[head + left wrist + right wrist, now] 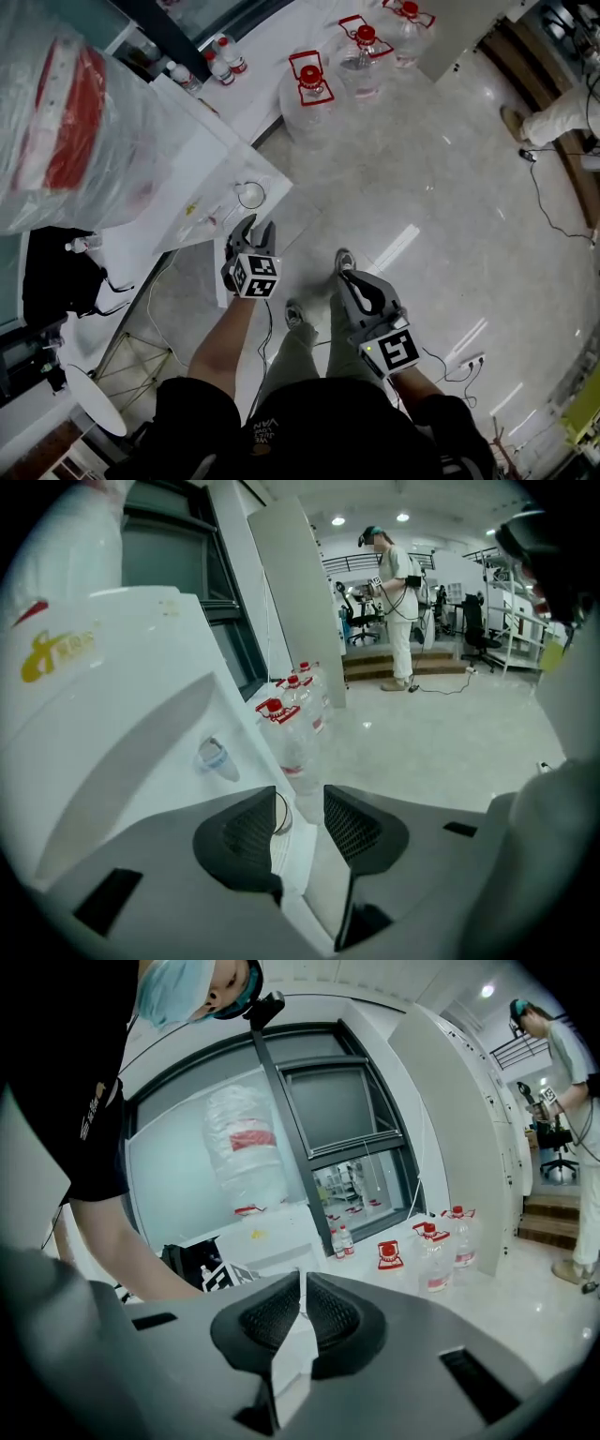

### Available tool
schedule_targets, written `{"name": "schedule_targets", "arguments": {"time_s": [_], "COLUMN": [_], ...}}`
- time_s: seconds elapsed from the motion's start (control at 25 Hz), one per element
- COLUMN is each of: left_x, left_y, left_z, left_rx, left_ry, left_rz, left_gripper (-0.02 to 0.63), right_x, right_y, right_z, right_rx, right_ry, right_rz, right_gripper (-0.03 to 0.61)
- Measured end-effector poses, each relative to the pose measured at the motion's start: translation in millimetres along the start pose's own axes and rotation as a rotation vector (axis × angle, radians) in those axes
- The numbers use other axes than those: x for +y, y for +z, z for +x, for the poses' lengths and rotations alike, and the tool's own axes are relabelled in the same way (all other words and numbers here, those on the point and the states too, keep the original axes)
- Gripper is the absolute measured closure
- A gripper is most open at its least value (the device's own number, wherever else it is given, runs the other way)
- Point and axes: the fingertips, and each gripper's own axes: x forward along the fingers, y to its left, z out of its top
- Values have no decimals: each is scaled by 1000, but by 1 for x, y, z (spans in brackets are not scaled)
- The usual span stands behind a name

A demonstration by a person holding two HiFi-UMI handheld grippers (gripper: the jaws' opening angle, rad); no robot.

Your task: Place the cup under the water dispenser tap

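— While my left claw (pixel 257 225) hangs released, jaws apart and pressing on nothing, where does the cup stand?

— Just ahead of that claw's tips. The cup (pixel 250 194) is upright on the white ledge (pixel 272 180) of the water dispenser (pixel 202 141). In the left gripper view the rim shows through the gap between the jaws, with the tap (pixel 214 757) above it and to the left. Whether it sits squarely beneath the spout, I cannot tell.

— And the right claw?

— The right claw (pixel 349 281) is clenched, pad against pad, on nothing. It is well back from the left claw and from the cup.

— How will the cup handle?

— Clear, round and thin-walled, it looks empty, so I judge it light, smooth and easy to tip or crush. I would take it across the mid-wall, below the rim, with a gentle squeeze.

— Textures?

— The dispenser is smooth white moulded plastic with a scooped recess. The claw pads (pixel 246 834) are black and cross-hatched, which should help on a slick wall. The floor (pixel 441 216) is glossy.
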Motion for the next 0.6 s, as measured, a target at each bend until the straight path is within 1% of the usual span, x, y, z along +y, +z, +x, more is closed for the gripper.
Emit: {"name": "schedule_targets", "arguments": {"time_s": [0.12,0.28,0.48,0.6], "left_x": [-1,2,7,7], "left_y": [7,26,45,53], "left_z": [-37,-83,-122,-158], "left_rx": [-54,-149,-265,-331], "left_ry": [-15,-19,-24,-42], "left_rz": [-5,-10,-19,-23], "left_gripper": [453,454,456,471], "right_x": [25,52,71,89], "right_y": [9,17,5,7], "right_z": [-8,-21,-31,-41], "right_rx": [-9,-31,-22,-31], "right_ry": [3,-7,-35,-48], "right_rz": [-21,-42,-30,-45], "right_gripper": [532,532,532,532]}}
